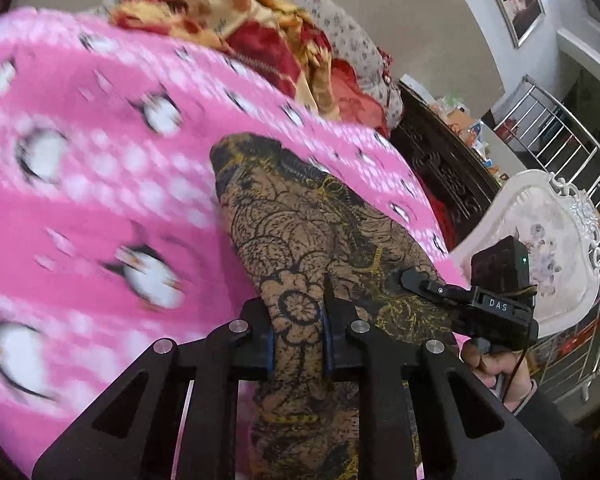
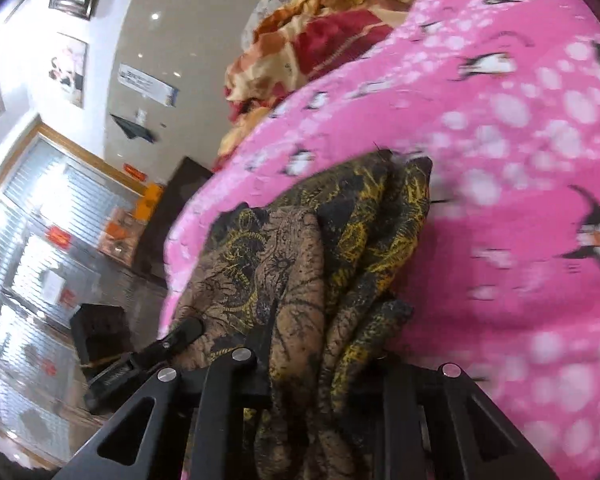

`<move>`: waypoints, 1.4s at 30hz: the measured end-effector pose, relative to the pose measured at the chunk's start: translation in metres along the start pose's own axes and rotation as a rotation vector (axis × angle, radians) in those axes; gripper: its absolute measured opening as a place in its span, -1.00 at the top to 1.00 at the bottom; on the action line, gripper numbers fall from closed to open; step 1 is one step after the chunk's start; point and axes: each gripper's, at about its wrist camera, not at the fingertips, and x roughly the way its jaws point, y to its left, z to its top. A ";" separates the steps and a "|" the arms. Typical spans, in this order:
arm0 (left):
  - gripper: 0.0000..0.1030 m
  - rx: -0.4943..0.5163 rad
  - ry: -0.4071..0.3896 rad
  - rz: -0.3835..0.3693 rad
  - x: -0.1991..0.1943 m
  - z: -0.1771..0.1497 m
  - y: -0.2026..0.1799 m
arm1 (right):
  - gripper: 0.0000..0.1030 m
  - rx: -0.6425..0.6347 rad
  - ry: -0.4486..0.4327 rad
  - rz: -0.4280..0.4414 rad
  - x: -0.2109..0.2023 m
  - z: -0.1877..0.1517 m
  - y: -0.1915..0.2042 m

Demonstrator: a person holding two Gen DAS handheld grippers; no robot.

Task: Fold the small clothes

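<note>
A small brown garment with black and yellow print [image 1: 300, 232] lies over the pink penguin blanket [image 1: 80, 184]. My left gripper [image 1: 298, 332] is shut on one end of the garment, cloth bunched between its fingers. My right gripper [image 1: 424, 284] shows at the right of the left wrist view, gripping the same garment. In the right wrist view the garment [image 2: 300, 264] is folded and bunched between my right gripper's [image 2: 300, 344] fingers over the pink blanket [image 2: 500, 160]. The left gripper [image 2: 180, 336] shows at the lower left there.
A red and gold quilt [image 1: 236, 16] is piled behind the pink blanket. A white ornate chair [image 1: 548, 240] and a metal railing [image 1: 572, 152] stand to the right, with a dark carved cabinet [image 1: 440, 160]. Windows with blinds [image 2: 40, 220] are at the left.
</note>
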 end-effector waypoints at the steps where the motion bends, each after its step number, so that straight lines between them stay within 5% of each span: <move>1: 0.70 0.015 -0.013 0.022 -0.012 0.006 0.010 | 0.60 -0.006 0.006 0.017 0.011 0.000 0.009; 6: 0.64 0.022 0.006 0.097 -0.042 0.022 0.071 | 0.60 -0.044 0.057 0.085 0.081 -0.008 0.046; 9: 0.35 -0.026 0.114 0.128 -0.020 0.016 0.105 | 0.58 -0.010 0.086 0.010 0.111 -0.018 0.039; 10: 0.18 -0.043 0.147 0.136 -0.013 0.014 0.112 | 0.57 0.029 0.094 -0.005 0.115 -0.021 0.030; 14: 0.17 -0.020 0.084 0.145 -0.031 0.020 0.111 | 0.48 0.117 0.092 0.014 0.093 -0.020 0.025; 17: 0.10 0.023 -0.022 0.195 -0.056 0.031 0.095 | 0.47 -0.003 0.065 -0.088 0.062 -0.017 0.051; 19: -0.51 0.060 -0.100 0.233 -0.065 0.037 0.077 | 0.47 -0.161 0.031 -0.186 0.045 -0.019 0.084; 22: -0.57 0.124 -0.186 0.262 -0.045 0.049 0.048 | 0.47 -0.419 0.018 -0.301 0.050 -0.039 0.138; 25: -0.56 0.092 -0.142 0.314 -0.008 0.063 0.049 | 0.48 -0.568 0.028 -0.445 0.084 -0.058 0.165; 30: -0.56 -0.006 -0.036 0.387 0.049 0.054 0.072 | 0.49 -0.546 0.123 -0.642 0.129 -0.064 0.119; 34: -0.69 0.034 -0.015 0.425 0.061 0.054 0.069 | 0.49 -0.623 0.004 -0.618 0.123 -0.082 0.107; 42: -0.81 0.069 0.015 0.464 0.076 0.058 0.062 | 0.45 -0.539 0.054 -0.536 0.100 -0.069 0.114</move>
